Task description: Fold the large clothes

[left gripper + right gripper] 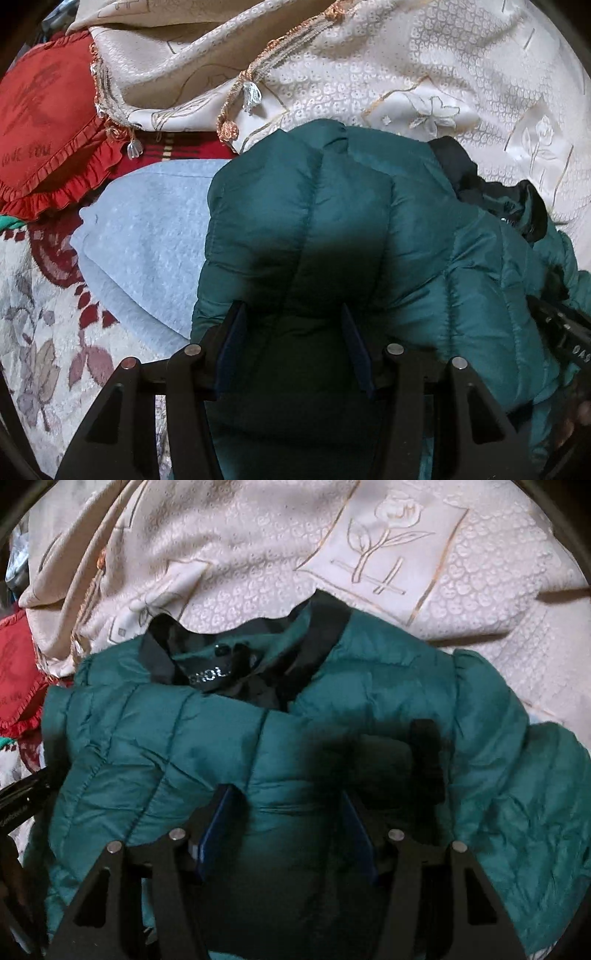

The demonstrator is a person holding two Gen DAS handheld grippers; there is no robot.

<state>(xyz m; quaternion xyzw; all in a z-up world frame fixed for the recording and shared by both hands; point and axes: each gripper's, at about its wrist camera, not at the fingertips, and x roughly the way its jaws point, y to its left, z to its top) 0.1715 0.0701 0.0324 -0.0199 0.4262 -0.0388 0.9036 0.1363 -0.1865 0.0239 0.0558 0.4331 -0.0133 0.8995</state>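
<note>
Right wrist view: green quilted puffer jacket (pixel 207 746) is spanned, ungripped, by the part-open right tool (pixel 291 812); the left tool (pixel 291 328) likewise; a fold grasp is required next.

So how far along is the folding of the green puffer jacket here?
Partly done: the green puffer jacket lies bunched on the cream bedspread, one quilted side lapped over toward the dark collar. In hand: left gripper and right gripper hover open over it, gripping nothing. Left: flattening and the remaining folds.

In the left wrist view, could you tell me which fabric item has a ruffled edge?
The red cushion at upper left; the green jacket, pale blue cloth and cream cover have none.
</note>
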